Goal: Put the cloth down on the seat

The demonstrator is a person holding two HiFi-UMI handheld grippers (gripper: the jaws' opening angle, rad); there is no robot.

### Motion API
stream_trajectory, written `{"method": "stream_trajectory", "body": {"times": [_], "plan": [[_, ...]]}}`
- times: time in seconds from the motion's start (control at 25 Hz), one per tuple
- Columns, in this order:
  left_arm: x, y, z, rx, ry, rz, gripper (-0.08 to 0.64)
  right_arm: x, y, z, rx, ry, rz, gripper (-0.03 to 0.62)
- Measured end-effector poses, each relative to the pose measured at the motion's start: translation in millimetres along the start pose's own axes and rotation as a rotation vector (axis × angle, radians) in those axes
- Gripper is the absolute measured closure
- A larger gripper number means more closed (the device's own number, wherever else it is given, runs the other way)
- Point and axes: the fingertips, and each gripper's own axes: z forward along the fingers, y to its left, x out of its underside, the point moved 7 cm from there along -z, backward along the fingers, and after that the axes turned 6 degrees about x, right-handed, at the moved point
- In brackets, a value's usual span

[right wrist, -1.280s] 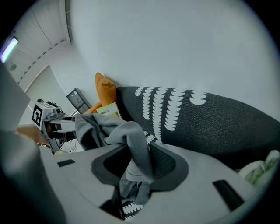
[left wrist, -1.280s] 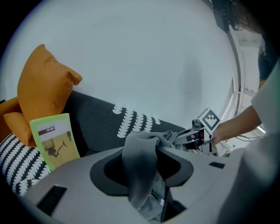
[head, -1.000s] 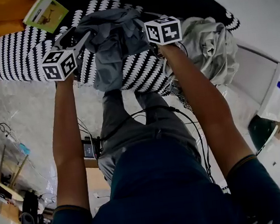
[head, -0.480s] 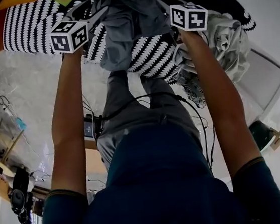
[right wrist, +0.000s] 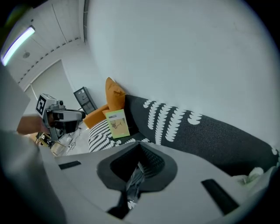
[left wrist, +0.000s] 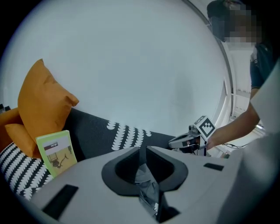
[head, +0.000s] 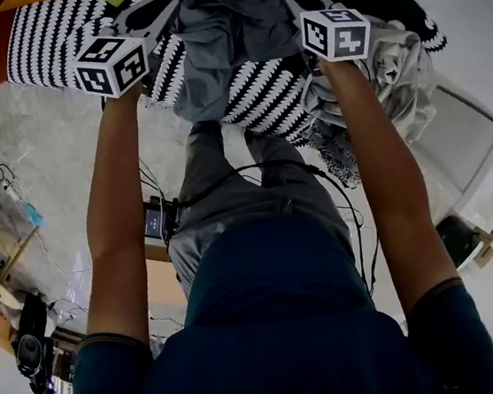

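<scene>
The grey cloth (head: 227,38) is not yet on the seat (head: 46,56). It hangs bunched between the two tools, over the front edge of the black-and-white patterned cushion, with its lower end drooping toward the person's knees. The left gripper (left wrist: 143,149) is clamped on the cloth. Its jaws have just been closing, and the left gripper view shows a crumpled fold of grey fabric pinched between them. The right gripper (right wrist: 140,151) is likewise clamped on the cloth. Its jaws have also just been closing, and a narrow strip of fabric runs down out of their closed gap. Each tool takes a separate part of the fabric, one on each side of the bundle. This two-point hold is probably there so that the cloth can be carried without slipping and set down with some control over how it spreads. Both arms reach forward with the marker cubes at roughly the same level, which keeps the load shared between them. In the head view the seat area directly beyond the bundle shows only its pattern. An orange cushion (left wrist: 41,103) and a green booklet (left wrist: 54,152) stand at the left end of the seat. A second, paler heap of fabric (head: 399,61) lies at the right end, just beside the right forearm. The middle section is therefore the likely place to set the cloth down. The pale heap is close enough that the grey cloth could end up overlapping it.
</scene>
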Motion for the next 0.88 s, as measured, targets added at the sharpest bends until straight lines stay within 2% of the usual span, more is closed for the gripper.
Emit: {"method": "stream_trajectory", "body": {"times": [0.12,0.88], "plan": [[-1.9,-6.8,-5.9,0.000,-0.007,0.006,0.520,-0.7,2.7,-6.7,0.002,-0.005,0.001,0.579],[7.8,-27.7,-45.0,-0.033,0.014,-0.005,0.518,3.1,17.5,-40.9,0.003,0.002,-0.006,0.579]]}}
